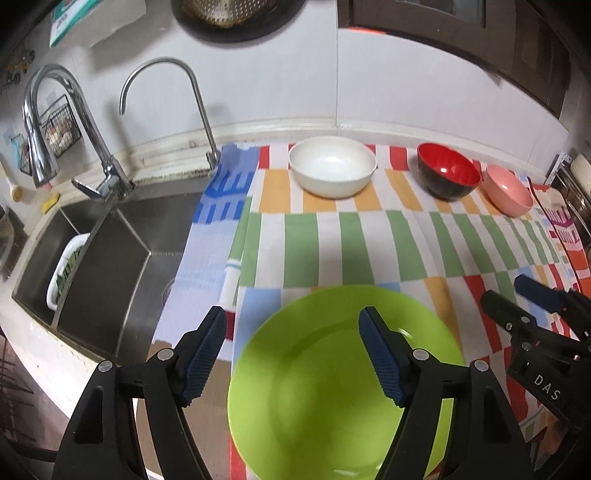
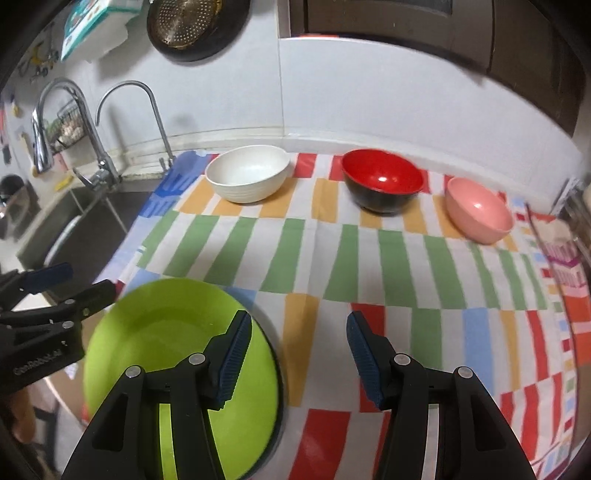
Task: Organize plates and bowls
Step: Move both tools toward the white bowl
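A lime green plate point(image 1: 332, 387) lies on the striped cloth at the counter's front edge; it also shows in the right wrist view point(image 2: 162, 339), with a dark rim under its right side. My left gripper point(image 1: 293, 350) is open and hovers over the plate's left part. My right gripper point(image 2: 297, 358) is open and empty, just right of the plate; it shows at the right in the left wrist view point(image 1: 517, 299). At the back stand a white bowl point(image 1: 332, 166) point(image 2: 247, 179), a red and black bowl point(image 1: 448, 175) point(image 2: 382, 181) and a pink bowl point(image 1: 508, 190) point(image 2: 478, 210).
A steel sink point(image 1: 110, 258) with two taps point(image 1: 66, 122) lies left of the striped cloth point(image 1: 369, 243). A white basket of greens point(image 1: 66, 266) sits in the sink. A metal rack point(image 1: 576, 184) stands at the far right. A colander point(image 2: 188, 22) hangs on the wall.
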`<move>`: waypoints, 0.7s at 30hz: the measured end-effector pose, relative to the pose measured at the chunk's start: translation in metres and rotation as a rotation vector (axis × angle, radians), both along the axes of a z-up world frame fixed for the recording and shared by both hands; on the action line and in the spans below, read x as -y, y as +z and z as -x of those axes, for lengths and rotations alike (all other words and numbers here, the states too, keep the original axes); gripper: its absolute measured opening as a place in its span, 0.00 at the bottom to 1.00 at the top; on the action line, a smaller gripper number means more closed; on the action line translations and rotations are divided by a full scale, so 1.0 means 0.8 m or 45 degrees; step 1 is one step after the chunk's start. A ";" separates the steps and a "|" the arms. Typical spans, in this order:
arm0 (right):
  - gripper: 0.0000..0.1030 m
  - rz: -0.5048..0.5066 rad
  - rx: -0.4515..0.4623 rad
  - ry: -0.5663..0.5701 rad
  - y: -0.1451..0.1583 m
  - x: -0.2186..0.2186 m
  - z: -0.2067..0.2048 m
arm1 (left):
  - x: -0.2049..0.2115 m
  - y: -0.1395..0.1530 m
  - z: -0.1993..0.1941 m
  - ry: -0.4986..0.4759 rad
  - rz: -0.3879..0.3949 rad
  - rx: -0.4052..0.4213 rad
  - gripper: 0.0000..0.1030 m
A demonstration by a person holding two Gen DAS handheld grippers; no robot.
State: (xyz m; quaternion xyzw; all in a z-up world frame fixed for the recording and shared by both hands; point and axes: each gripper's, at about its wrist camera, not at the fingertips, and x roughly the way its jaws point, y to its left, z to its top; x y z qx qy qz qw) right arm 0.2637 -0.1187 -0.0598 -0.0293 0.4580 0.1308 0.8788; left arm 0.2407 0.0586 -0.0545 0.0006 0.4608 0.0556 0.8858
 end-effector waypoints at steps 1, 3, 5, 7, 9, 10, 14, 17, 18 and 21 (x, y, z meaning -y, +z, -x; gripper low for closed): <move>0.53 -0.029 -0.013 -0.001 0.001 0.003 -0.004 | 0.001 0.002 -0.002 0.001 0.000 0.008 0.71; 0.53 -0.058 -0.012 -0.024 0.003 0.008 -0.011 | 0.002 0.006 -0.006 0.005 -0.001 0.019 0.72; 0.53 -0.049 0.016 -0.023 0.008 0.009 -0.017 | 0.004 0.011 -0.011 0.012 -0.011 0.036 0.72; 0.53 -0.046 0.044 -0.019 0.012 0.009 -0.020 | 0.004 0.015 -0.016 0.018 -0.010 0.050 0.72; 0.53 -0.038 0.075 -0.011 0.017 0.007 -0.026 | 0.003 0.018 -0.021 0.027 -0.004 0.062 0.72; 0.53 -0.031 0.089 -0.005 0.019 0.005 -0.028 | 0.001 0.021 -0.025 0.034 -0.003 0.071 0.72; 0.53 0.002 0.141 0.010 0.029 -0.005 -0.042 | -0.006 0.029 -0.039 0.061 -0.009 0.111 0.72; 0.53 -0.008 0.139 0.020 0.033 -0.010 -0.061 | -0.010 0.035 -0.054 0.070 -0.022 0.133 0.72; 0.53 -0.012 0.137 0.022 0.033 -0.012 -0.066 | -0.012 0.037 -0.059 0.074 -0.021 0.139 0.72; 0.53 -0.038 0.121 0.039 0.034 -0.017 -0.087 | -0.016 0.040 -0.074 0.074 -0.017 0.151 0.72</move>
